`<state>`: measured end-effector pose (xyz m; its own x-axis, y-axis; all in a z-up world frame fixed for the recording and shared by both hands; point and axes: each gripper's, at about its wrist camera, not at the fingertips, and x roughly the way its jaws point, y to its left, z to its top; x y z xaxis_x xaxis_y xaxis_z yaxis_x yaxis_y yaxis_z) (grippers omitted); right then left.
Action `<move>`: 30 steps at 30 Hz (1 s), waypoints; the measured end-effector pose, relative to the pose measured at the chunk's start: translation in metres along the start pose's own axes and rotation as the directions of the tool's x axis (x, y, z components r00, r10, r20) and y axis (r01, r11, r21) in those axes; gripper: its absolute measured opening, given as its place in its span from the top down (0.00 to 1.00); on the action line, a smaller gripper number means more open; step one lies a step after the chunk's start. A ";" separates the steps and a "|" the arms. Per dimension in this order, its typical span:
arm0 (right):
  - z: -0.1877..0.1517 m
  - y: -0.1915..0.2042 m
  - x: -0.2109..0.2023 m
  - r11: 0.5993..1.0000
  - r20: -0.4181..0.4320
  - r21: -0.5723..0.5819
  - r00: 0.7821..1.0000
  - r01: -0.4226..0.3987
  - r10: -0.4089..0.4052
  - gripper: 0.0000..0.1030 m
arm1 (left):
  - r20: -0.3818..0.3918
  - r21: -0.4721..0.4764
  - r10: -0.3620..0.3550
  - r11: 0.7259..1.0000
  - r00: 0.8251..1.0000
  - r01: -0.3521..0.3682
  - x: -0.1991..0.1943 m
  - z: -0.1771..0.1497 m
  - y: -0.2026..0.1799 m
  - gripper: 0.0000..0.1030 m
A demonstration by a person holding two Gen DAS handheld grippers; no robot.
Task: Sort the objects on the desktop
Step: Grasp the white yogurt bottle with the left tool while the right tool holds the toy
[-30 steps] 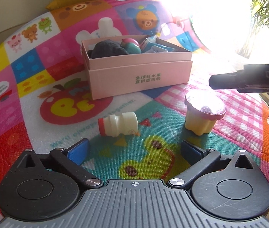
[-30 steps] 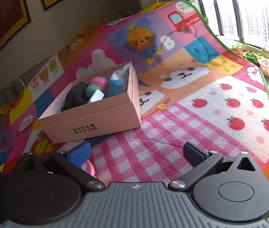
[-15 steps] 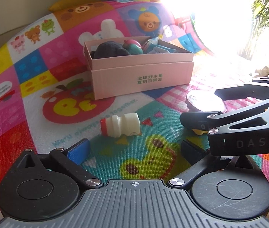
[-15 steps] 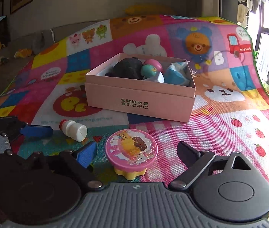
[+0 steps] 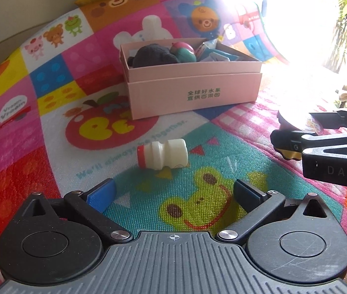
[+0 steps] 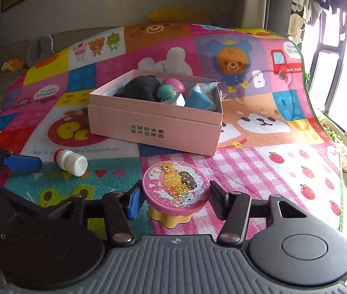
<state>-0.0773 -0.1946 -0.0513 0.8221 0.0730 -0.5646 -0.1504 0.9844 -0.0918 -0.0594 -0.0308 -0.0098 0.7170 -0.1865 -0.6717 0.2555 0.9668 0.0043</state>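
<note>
The right hand-held gripper [image 6: 174, 202] straddles a small pudding cup [image 6: 175, 191], a yellow fluted tub with a glittery pink foil lid. Its jaws have just been closing with the cup between them. The blue pad [image 6: 134, 202] on one side sits at the lid's rim and the dark one on the other side is just beside it; whether either is pressing yet I cannot tell, so I read this as a grasp being formed rather than a firm hold. The cup stands upright on the colourful play mat [image 6: 259, 171], in front of the pink cardboard box [image 6: 153, 127].

The left hand-held gripper [image 5: 173, 193] hovers with its jaws spread and nothing between them, aimed at a small white yogurt-drink bottle [image 5: 163, 154] with a red cap that lies on its side on the mat, near its fingertips but apart from them.

The box already holds a dark plush toy [image 6: 141, 89], a pink and teal ball [image 6: 172, 89] and blue packets [image 6: 201, 96], so the cup probably goes there next.

The risk lies in where the pads meet the cup: they appear level with the wide lid rim, not the tapered body. Squeezing there could buckle the foil or let the cup tip out of the grip on lifting. The soft mat may also let it tilt as the jaws close unevenly.
</note>
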 end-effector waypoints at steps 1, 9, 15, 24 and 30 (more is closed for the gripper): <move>-0.001 -0.002 0.001 1.000 -0.002 0.006 1.000 -0.002 0.002 0.46 | -0.026 -0.004 0.000 1.000 1.000 0.000 0.000 0.003 0.000 0.00; -0.011 -0.007 0.000 1.000 0.024 0.030 1.000 -0.001 0.000 0.46 | -0.052 0.026 -0.019 0.999 0.998 0.020 -0.002 0.002 0.002 0.00; -0.012 -0.015 0.002 0.997 0.023 0.079 1.000 -0.021 0.019 0.38 | 0.000 -0.052 -0.013 0.999 1.000 0.013 -0.010 0.007 0.011 0.00; -0.013 -0.018 0.000 0.994 0.036 0.104 0.999 -0.029 0.025 0.31 | 0.058 0.018 0.069 0.997 0.996 -0.070 0.003 0.029 0.003 0.26; -0.013 -0.018 0.001 0.995 0.035 0.098 0.999 -0.027 0.024 0.31 | 0.018 -0.006 0.051 0.999 0.999 -0.051 0.013 0.027 0.007 0.32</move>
<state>-0.0812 -0.2147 -0.0608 0.8369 0.1021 -0.5377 -0.1182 0.9930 0.0046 -0.0306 -0.0308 0.0010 0.7407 -0.1401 -0.6571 0.2148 0.9761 0.0340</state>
